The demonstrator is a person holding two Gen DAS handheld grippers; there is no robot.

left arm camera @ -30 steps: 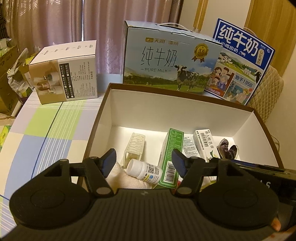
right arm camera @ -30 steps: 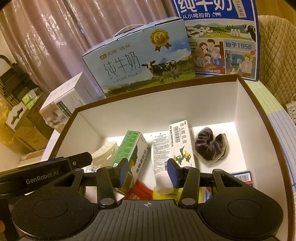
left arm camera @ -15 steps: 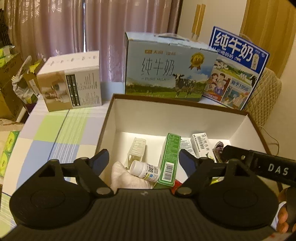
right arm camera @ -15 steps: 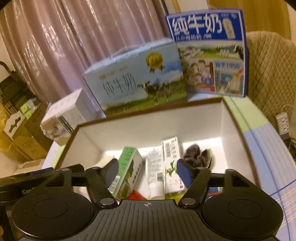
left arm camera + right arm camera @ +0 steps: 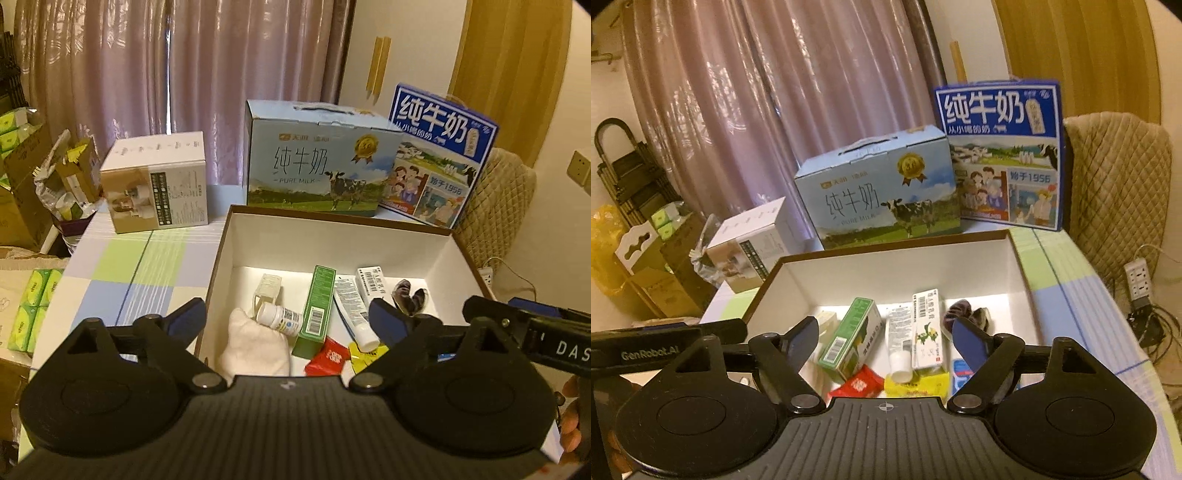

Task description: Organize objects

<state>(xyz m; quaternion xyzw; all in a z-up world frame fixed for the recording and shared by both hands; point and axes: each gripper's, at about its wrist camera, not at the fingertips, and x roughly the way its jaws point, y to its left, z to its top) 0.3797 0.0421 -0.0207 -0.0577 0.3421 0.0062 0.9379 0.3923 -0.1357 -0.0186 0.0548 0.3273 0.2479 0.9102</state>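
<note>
A brown-rimmed white box (image 5: 332,236) (image 5: 886,266) sits on the table and holds small items. Inside lie a green carton (image 5: 318,306) (image 5: 851,338), a white pill bottle (image 5: 277,317), a white cloth (image 5: 255,349), a clear plastic holder (image 5: 266,290), a white tube (image 5: 352,310) (image 5: 899,343), a white-and-yellow carton (image 5: 926,330), a dark scrunchie (image 5: 410,295) (image 5: 964,312) and a red packet (image 5: 330,356) (image 5: 860,384). My left gripper (image 5: 287,317) hangs open above the box's near edge, nothing in it. My right gripper (image 5: 884,339) is open too, empty, above the same box.
Behind the box stand a light-blue milk case (image 5: 317,162) (image 5: 879,192), a dark-blue milk case (image 5: 439,158) (image 5: 1001,158) and a white appliance box (image 5: 155,184) (image 5: 750,247). Checked tablecloth (image 5: 125,273) lies left. A quilted chair (image 5: 1115,177) and power strip (image 5: 1139,282) are right. Cartons clutter the floor left.
Both grippers have risen and pulled back from the box, so more of the room shows. Both sets of fingers have spread wider apart.
</note>
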